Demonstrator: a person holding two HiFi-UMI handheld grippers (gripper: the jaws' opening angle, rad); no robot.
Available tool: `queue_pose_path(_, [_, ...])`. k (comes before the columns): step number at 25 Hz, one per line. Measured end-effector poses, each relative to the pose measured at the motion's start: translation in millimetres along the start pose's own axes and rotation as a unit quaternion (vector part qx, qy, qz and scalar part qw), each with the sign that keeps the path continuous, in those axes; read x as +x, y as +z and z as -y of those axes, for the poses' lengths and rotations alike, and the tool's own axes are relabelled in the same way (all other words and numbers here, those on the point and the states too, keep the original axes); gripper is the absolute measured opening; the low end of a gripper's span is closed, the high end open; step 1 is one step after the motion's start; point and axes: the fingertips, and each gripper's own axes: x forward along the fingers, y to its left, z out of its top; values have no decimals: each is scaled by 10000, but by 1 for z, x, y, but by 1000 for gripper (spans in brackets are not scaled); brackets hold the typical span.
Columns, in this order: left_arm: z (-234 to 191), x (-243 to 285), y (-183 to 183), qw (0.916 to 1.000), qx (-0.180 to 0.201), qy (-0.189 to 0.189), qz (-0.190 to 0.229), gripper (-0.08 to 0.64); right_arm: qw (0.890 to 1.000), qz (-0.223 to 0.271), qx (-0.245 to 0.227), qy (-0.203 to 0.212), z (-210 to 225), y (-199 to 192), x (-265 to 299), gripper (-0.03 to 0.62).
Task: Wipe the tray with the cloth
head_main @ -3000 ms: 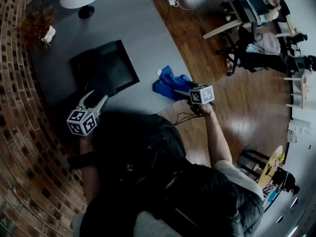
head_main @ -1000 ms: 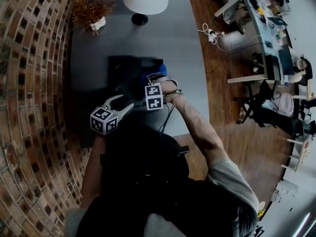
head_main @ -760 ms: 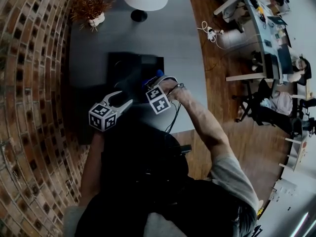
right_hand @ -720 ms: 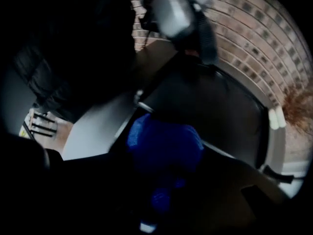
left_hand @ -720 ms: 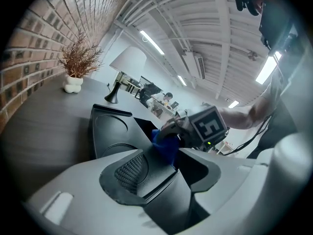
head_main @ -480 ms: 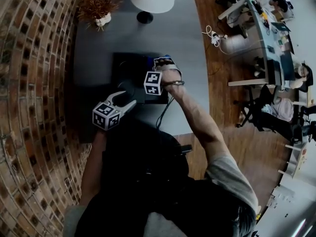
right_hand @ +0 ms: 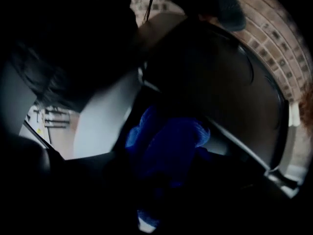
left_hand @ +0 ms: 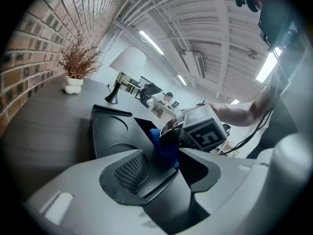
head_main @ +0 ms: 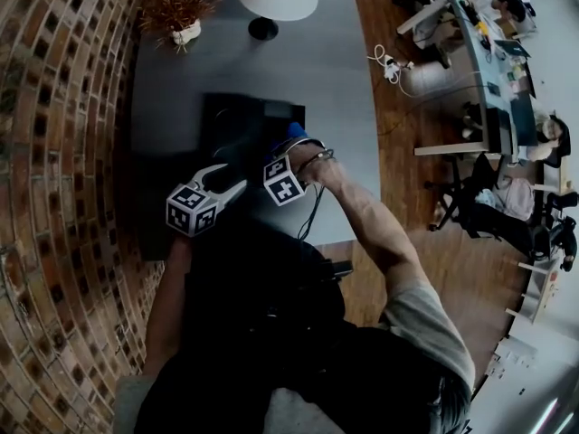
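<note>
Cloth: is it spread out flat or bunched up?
Bunched up: the cloth bulges in a wad from the right gripper, over the tray.

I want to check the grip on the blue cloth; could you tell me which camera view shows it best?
The right gripper view: the cloth fills its middle, bunched between the jaws over the tray, though dim. The left gripper view shows only a blue patch; the head view, a sliver.
</note>
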Motion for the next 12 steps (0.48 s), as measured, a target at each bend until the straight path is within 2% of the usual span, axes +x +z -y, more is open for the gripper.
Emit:
queue_pose_path(2, [0, 0, 0, 10000, 10, 7, -14, 227, 9972, 592, 387, 228, -5, 12, -6, 166])
queue_pose_path(3, [1, 0, 0, 10000, 9, 4, -14, 227, 9967, 567, 572, 72, 3, 6, -10, 167])
queue_pose_path(4, [1, 0, 0, 10000, 6, 1, -7, 227, 9962, 316, 740, -318, 21, -7, -15, 167])
queue_pose_path(5, [2, 0, 1, 10000, 3, -1, 5, 227, 9921, -133, 859, -909, 45, -27, -23, 167])
queue_pose_path(6, [2, 0, 1, 10000, 6, -2, 14, 227, 9809, -721, 885, -1576, 72, -49, -32, 167])
queue_pose_path(7, [1, 0, 1, 10000, 11, -2, 20, 227, 9638, -1336, 823, -2154, 96, -69, -42, 167])
queue_pose_path(8, [1, 0, 1, 10000, 11, -3, 27, 227, 9467, -1869, 718, -2524, 114, -86, -48, 167])
queue_pose_path(9, [1, 0, 1, 10000, 5, -4, 37, 227, 9342, -2284, 587, -2676, 123, -97, -48, 167])
queue_pose_path(12, [2, 0, 2, 10000, -38, -8, 82, 224, 9119, -3098, -13, -2691, 125, -109, -32, 169])
